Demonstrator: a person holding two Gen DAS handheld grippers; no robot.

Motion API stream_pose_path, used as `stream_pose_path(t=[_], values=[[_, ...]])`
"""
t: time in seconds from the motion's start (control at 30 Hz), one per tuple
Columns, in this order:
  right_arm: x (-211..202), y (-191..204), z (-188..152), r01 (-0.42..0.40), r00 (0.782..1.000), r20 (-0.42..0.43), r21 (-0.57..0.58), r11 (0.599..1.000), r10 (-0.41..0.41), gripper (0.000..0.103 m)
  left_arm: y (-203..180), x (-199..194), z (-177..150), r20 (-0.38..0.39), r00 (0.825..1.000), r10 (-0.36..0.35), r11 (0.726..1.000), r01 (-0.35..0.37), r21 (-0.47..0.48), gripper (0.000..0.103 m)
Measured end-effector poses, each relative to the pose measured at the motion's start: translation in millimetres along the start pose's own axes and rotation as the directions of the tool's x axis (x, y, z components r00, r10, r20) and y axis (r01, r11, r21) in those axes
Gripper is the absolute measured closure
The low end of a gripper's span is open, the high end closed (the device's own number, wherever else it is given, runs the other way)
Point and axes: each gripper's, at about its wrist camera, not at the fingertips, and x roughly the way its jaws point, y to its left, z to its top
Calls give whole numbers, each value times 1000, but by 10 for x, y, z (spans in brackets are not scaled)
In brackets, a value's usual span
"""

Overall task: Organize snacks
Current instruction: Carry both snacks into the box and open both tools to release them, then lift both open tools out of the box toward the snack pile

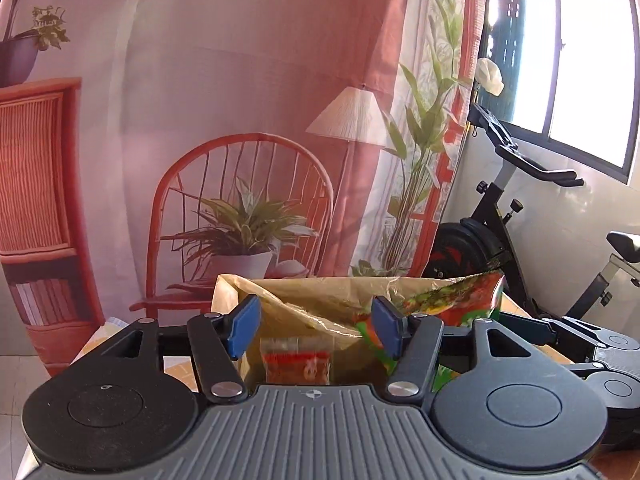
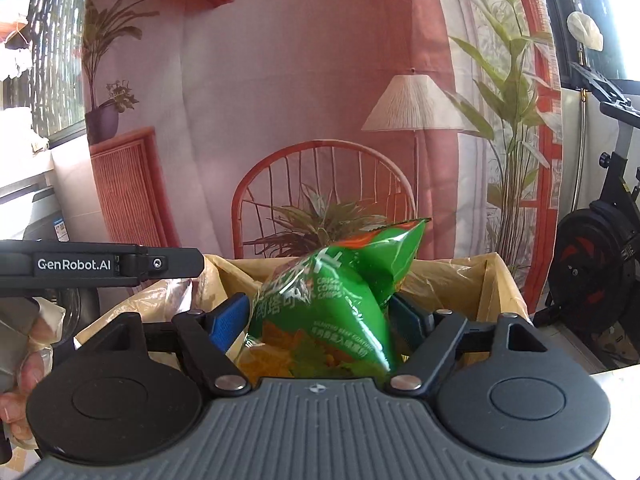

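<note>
A cardboard box (image 2: pixel 502 284) lined with a yellowish plastic bag stands in front of both grippers. My right gripper (image 2: pixel 320 320) is shut on a green bag of corn chips (image 2: pixel 332 292) and holds it over the box opening. The same green bag (image 1: pixel 460 300) shows at the right in the left wrist view. My left gripper (image 1: pixel 316 326) is open and empty above the box's near edge. A small red snack packet (image 1: pixel 298 362) lies inside the box below it.
A printed backdrop of a chair, lamp and plants hangs behind the box. An exercise bike (image 1: pixel 500 220) stands to the right by the window. The left gripper's body (image 2: pixel 100 264) and the gloved hand holding it show at the left of the right wrist view.
</note>
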Motion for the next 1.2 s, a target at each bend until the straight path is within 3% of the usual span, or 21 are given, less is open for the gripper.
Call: stream_pose_path(t=[0.37, 0.53, 0.73, 1.0, 1.2], values=[[-582, -118, -107, -52, 997, 49, -25, 998, 54, 21, 247, -609, -212, 5, 1000, 31, 999, -31, 26, 39], [-929, -178, -266, -175, 983, 61, -2, 985, 174, 17, 411, -893, -443, 8, 997, 77, 997, -77, 1, 39], [-1187, -154, -569, -140, 988, 69, 15, 990, 139, 17, 531, -1062, -826, -24, 993, 116, 992, -117, -41, 40], [-1293, -122, -1042, -55, 997, -53, 19, 998, 56, 22, 598, -995, -1293, -117, 984, 135, 988, -143, -55, 40], [-1185, -236, -1423, 28, 974, -226, 88, 996, -7, 22, 653, -995, -1519, -159, 975, 154, 986, -163, -45, 40]])
